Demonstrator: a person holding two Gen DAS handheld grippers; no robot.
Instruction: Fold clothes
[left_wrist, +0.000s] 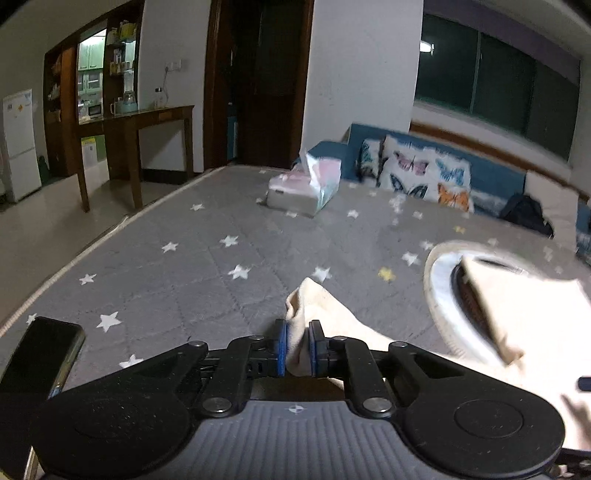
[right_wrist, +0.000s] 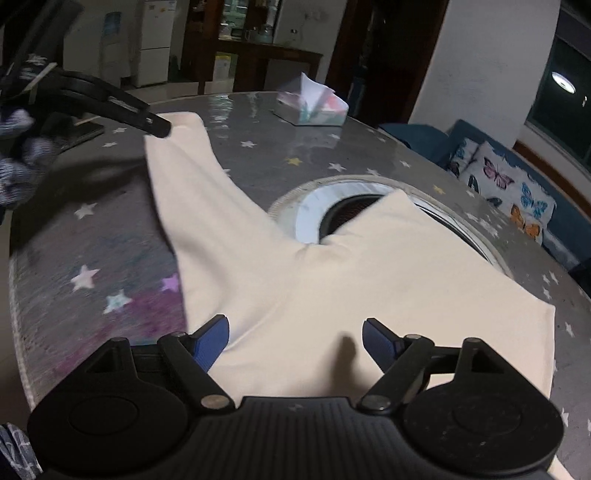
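Walls: white wall (left_wrist: 364, 62) at the far side, between a dark doorway and the window.
Doorway: dark wooden door frame (left_wrist: 212, 85), unlit behind.
Floor: pale tile floor (left_wrist: 44, 221) on the left.
Furniture: brown wooden side table (left_wrist: 147, 118) far left; white fridge (left_wrist: 20, 144) beyond it; blue sofa (left_wrist: 491, 177) on the right with butterfly cushions (left_wrist: 413, 173).
Window: wide dark window (left_wrist: 517, 96) above the sofa, reflecting a round ceiling lamp (right_wrist: 563, 82).
Light: dim indoor light.
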